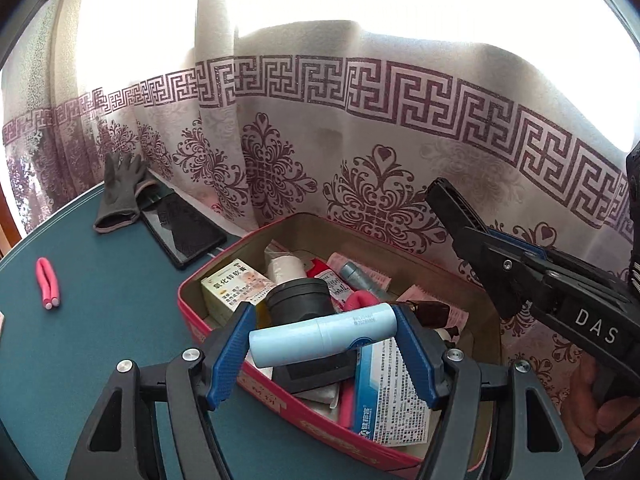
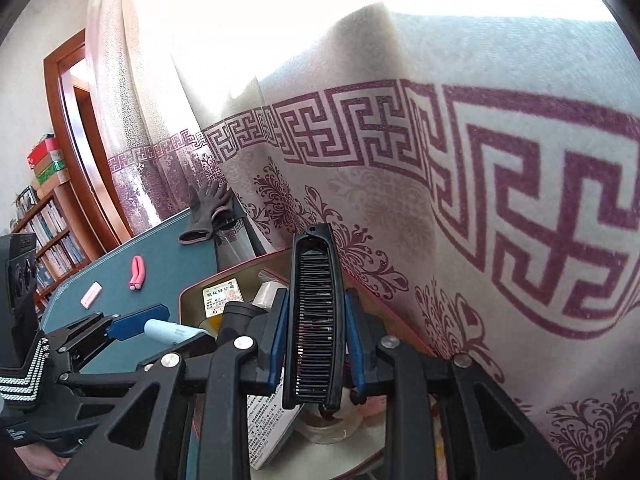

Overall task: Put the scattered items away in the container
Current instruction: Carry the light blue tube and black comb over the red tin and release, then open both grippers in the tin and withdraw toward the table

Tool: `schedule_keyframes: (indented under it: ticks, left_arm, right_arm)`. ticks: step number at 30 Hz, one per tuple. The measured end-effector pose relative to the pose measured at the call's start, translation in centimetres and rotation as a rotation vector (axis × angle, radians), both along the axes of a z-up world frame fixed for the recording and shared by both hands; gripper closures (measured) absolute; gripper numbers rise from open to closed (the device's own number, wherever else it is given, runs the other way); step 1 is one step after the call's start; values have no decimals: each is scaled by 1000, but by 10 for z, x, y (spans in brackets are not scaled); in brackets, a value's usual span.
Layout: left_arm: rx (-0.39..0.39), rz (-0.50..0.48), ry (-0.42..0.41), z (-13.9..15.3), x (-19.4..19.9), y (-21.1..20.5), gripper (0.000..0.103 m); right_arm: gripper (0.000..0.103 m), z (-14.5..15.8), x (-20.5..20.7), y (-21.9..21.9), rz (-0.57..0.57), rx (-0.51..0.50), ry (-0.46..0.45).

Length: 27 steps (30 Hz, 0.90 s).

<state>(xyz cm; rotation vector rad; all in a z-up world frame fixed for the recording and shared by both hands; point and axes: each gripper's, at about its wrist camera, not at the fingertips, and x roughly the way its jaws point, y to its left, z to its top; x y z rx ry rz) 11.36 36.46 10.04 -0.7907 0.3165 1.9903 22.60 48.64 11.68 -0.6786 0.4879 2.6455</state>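
The left hand-held gripper (image 1: 322, 354) is squeezing a pale blue plastic tube (image 1: 322, 334) sideways between its blue pads. The tube hangs over the near edge of the red metal box (image 1: 256, 384), which sits on the dark teal counter (image 1: 80, 320).

The right hand-held gripper (image 2: 316, 336) is clamped on a black folding comb (image 2: 316, 316) that points up toward twelve o'clock. In the left wrist view that comb (image 1: 456, 208) sits at three o'clock, over the far right side of the box.

The box is already crowded. A black round-topped thing (image 1: 298, 300) lies right under the tube, with a white and yellow medicine carton (image 1: 230, 288) at ten o'clock from it and a blue and white medicine carton (image 1: 384, 392) at five o'clock.

Still out on the counter, a pink bent foam roller (image 1: 48, 284) lies at nine o'clock, well apart from the box. A grey glove (image 1: 120, 196) lies at ten o'clock, beside a dark flat glossy slab (image 1: 180, 232). A small pink packet (image 2: 91, 294) lies near the roller.

A white curtain with purple patterns (image 1: 360, 152) hangs close behind the box.
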Motion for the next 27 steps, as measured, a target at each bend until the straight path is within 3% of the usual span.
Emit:
schedule_keyframes:
  ticks: [5, 7, 27]
  left_arm:
    - [-22, -28, -10, -7, 0, 8, 31]
    - [-23, -16, -5, -8, -3, 4, 21]
    - [-3, 197, -92, -23, -47, -65, 21]
  right_arm:
    - [74, -1, 2, 7, -10, -16, 3]
    - [74, -2, 0, 9, -8, -25, 1]
    - [73, -16, -42, -8, 42, -81, -35]
